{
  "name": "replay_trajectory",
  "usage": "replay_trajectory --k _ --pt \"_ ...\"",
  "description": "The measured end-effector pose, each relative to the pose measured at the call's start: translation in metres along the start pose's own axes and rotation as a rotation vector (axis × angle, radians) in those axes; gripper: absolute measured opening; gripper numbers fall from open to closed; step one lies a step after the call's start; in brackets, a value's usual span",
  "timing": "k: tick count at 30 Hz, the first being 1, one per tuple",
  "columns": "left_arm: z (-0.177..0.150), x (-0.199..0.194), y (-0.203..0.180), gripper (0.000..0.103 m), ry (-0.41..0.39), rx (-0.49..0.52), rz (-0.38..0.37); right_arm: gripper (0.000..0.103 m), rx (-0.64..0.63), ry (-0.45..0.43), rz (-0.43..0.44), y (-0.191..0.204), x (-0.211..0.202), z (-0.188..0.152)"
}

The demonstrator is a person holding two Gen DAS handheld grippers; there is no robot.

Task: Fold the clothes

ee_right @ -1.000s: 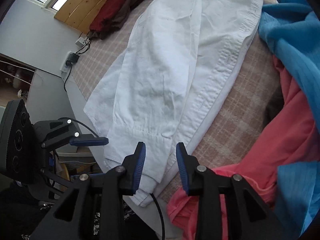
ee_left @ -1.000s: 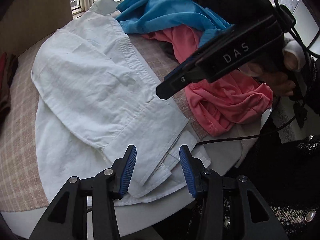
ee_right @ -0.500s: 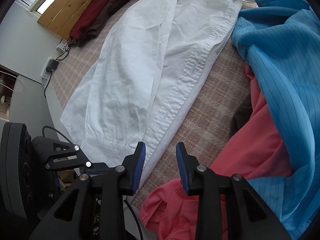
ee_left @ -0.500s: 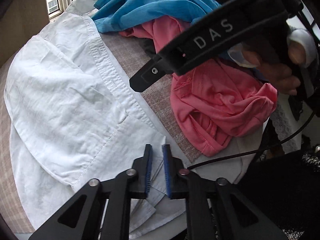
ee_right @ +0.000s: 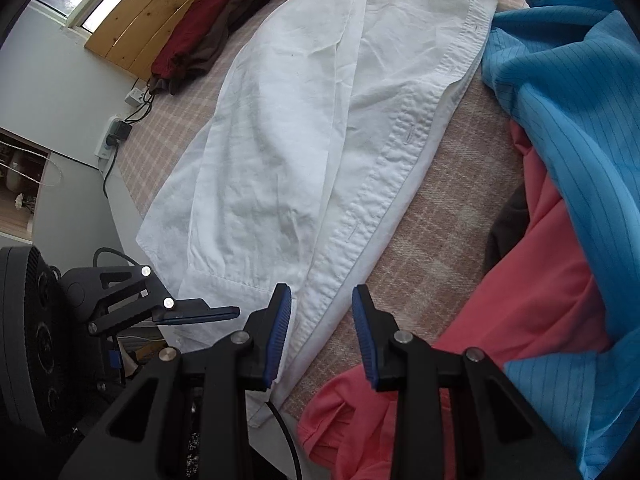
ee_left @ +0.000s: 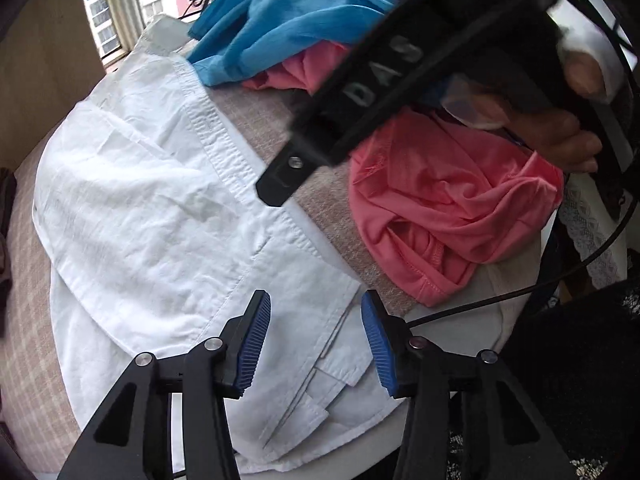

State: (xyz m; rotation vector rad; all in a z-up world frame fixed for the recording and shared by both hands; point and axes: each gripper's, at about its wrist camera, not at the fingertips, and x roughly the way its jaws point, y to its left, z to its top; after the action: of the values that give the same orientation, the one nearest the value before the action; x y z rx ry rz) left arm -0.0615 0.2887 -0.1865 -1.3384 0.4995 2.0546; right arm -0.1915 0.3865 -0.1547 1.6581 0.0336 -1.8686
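Note:
A white button shirt (ee_left: pixel 160 208) lies spread on the checked tablecloth (ee_right: pixel 440 208), one sleeve folded over its front. My left gripper (ee_left: pixel 314 306) hovers over the sleeve cuff and hem at the table's near edge. Its jaws are opening, and the blue pads touch no cloth. My right gripper (ee_right: pixel 320 300) stands open just above the button placket (ee_right: pixel 384 184) near the hem, nothing pinched. In the left wrist view one black finger (ee_left: pixel 360 92) of the right gripper reaches in over the placket, with a hand behind it. The left gripper (ee_right: pixel 192 312) shows at the lower left of the right wrist view.
A crumpled pink garment (ee_left: pixel 448 216) and a blue striped one (ee_right: pixel 580 120) lie heaped beside the shirt. Dark red and brown folded clothes (ee_right: pixel 208 32) sit at the far corner. A black cable (ee_left: pixel 520 292) hangs off the table's edge. A power strip (ee_right: pixel 116 136) is on the wall.
The left gripper closed half a second ago and now stands open again over the cuff. The right gripper has slid from over the cuff towards the placket, still open.

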Motion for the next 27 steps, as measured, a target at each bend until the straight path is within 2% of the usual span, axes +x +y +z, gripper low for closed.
replay_trajectory --k 3,5,6,7,8,11,15,19,24,27 --pt "-0.001 0.009 -0.008 0.046 0.016 0.040 0.035 0.032 0.005 -0.001 0.006 0.001 0.000 0.001" --pt "-0.002 0.014 -0.005 0.038 0.018 0.027 0.042 0.032 0.008 -0.002 0.010 0.002 0.000 0.001" --pt "-0.002 0.012 -0.001 0.030 0.000 0.012 0.033 0.032 0.011 -0.003 0.012 0.002 -0.001 0.001" --pt "-0.002 0.009 0.004 0.008 -0.011 -0.008 0.013 0.032 0.016 -0.005 0.013 0.000 -0.001 0.000" --pt "-0.002 0.005 0.010 0.005 -0.018 -0.032 -0.016 0.032 0.020 -0.007 0.014 -0.001 -0.002 -0.001" --pt "-0.003 -0.013 0.029 0.004 -0.059 -0.110 -0.105 0.032 0.029 -0.014 0.011 -0.003 -0.002 -0.003" --pt "-0.006 -0.040 0.038 0.004 -0.100 -0.131 -0.145 0.032 0.035 -0.015 0.013 -0.005 -0.002 -0.003" --pt "-0.013 -0.046 0.023 0.004 -0.069 -0.059 -0.170 0.032 0.037 -0.016 0.034 -0.004 -0.001 -0.001" --pt "-0.026 -0.026 0.004 0.004 0.026 0.016 -0.135 0.032 0.028 -0.013 0.039 -0.001 0.003 0.005" --pt "-0.027 -0.024 0.004 0.004 0.027 0.005 -0.143 0.032 0.031 -0.018 0.057 -0.001 0.004 0.011"
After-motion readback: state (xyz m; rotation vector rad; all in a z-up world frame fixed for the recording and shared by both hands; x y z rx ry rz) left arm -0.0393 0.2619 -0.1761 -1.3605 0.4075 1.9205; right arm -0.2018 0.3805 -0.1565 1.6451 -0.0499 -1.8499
